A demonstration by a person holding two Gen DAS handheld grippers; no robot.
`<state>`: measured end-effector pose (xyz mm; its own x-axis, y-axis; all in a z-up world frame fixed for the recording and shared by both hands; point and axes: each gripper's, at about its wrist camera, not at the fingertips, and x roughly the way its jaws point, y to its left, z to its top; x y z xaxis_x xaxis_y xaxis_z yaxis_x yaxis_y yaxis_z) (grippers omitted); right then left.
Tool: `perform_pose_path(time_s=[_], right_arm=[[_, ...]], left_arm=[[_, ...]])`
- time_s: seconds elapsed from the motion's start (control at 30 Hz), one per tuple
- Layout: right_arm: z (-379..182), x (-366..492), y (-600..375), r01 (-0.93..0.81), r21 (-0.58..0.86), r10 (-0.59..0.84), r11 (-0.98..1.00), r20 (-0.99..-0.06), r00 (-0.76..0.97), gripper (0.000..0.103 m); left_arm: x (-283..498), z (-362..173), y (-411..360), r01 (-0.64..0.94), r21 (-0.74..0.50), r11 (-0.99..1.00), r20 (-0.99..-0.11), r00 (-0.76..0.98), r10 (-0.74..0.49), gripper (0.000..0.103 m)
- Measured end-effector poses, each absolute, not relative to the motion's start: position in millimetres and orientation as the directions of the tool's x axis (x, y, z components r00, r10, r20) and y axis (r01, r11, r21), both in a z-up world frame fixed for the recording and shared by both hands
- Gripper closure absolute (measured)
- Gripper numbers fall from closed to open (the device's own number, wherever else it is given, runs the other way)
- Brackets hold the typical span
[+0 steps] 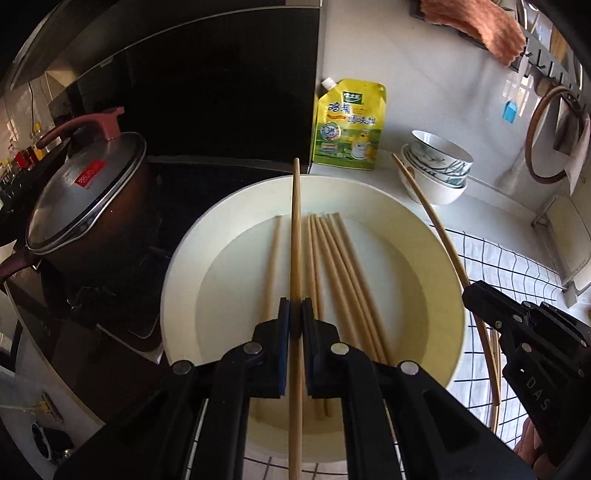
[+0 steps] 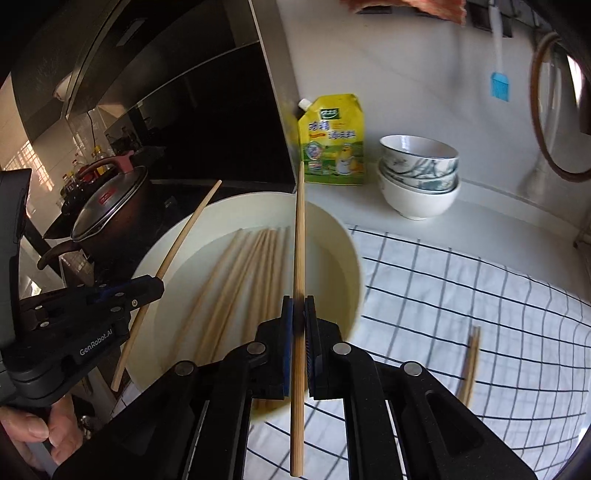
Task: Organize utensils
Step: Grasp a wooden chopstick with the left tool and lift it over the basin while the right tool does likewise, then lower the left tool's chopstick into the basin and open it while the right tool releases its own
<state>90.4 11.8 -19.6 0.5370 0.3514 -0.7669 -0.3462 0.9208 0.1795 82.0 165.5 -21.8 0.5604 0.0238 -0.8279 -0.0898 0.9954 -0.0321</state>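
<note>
Left gripper point(image 1: 295, 314) and right gripper point(image 2: 298, 314) fingers each pinching one chopstick above the basin point(image 1: 192, 258) holding the rest; advise lowering both flat onto the checked cloth point(image 2: 461, 295), beside the pair point(image 2: 471, 365) there

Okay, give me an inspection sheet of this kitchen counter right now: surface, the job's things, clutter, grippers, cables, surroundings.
Surface: pale counter, partly covered by a white checked cloth.
Job's things: loose chopsticks lying in water in a cream basin; two more chopsticks on the cloth, blurred.
Clutter: yellow seasoning pouch standing against the wall; stacked bowls beside it.
Grippers: left gripper shut on one chopstick; right gripper shut on another chopstick, both above the basin.
Cables: nothing seen.
Surroundings: lidded pot on a dark hob to the left; orange cloth on a wall rack.
</note>
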Motion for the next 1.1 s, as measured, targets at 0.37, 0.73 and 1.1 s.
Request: perform_pose_path(time_s=[0.37, 0.73, 1.1], right_arm=[[-68, 127, 56, -0.284, 0.168, 0.285, 0.944, -0.851, 0.442, 0.097], [-88, 128, 61, -0.255, 0.159, 0.252, 0.954, -0.886, 0.390, 0.097], [-73, 112, 47, -0.242, 0.156, 0.252, 0.958, -0.860, 0.443, 0.092]], left_arm=[[118, -61, 189, -0.041, -0.028, 0.999, -0.865, 0.502, -0.004, 0.095], [125, -84, 188, -0.009, -0.041, 0.999, -0.898, 0.439, -0.033, 0.093], [108, -66, 197, -0.045, -0.032, 0.998, -0.878, 0.479, -0.006, 0.054]])
